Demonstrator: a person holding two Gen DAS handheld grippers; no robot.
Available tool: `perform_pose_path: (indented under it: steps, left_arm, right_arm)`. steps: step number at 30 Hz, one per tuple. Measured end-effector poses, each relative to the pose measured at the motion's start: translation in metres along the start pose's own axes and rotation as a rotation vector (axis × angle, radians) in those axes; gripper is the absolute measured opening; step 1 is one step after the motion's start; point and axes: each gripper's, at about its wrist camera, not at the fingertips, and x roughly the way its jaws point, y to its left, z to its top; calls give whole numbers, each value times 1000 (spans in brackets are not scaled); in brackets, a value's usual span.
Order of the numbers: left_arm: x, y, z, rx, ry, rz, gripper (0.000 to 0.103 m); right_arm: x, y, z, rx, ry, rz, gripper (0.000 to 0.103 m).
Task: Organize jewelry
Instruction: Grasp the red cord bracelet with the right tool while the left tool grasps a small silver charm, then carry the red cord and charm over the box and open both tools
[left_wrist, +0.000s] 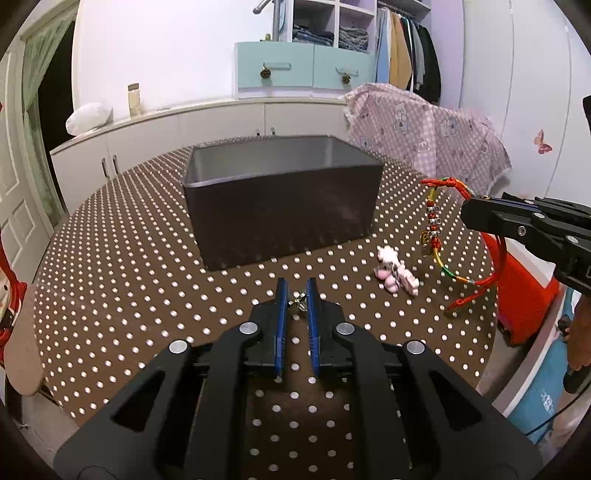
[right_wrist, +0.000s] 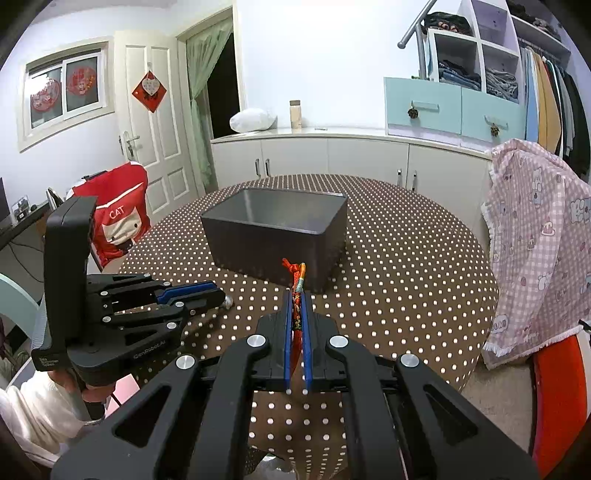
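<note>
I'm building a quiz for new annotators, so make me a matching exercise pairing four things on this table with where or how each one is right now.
Things:
1. red braided bracelet
2. small silver piece
3. pink charm
4. dark box

States:
A. lying loose on the dotted tablecloth
B. open-topped, standing mid-table
C. hanging from the right gripper
D. between the fingers of the left gripper

Pairs: 1-C, 2-D, 3-A, 4-B

"CAT" on red chair cover, "GenRobot.AI" on left claw body
</note>
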Motion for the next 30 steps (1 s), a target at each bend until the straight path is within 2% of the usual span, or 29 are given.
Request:
perform_pose_path:
  steps: [12,21,30]
  left_arm:
    - [-23,12,30,-14,-107,18,11]
    - [-34,17,71,-22,-188,24,11]
    - [7,32,95,-89,-104,21,11]
  right_arm:
    - [-7,3,31,-15,-71,-3,3]
    - [-2,6,67,-25,-124,-8,3]
    - [31,3,89,-9,-84,-7,3]
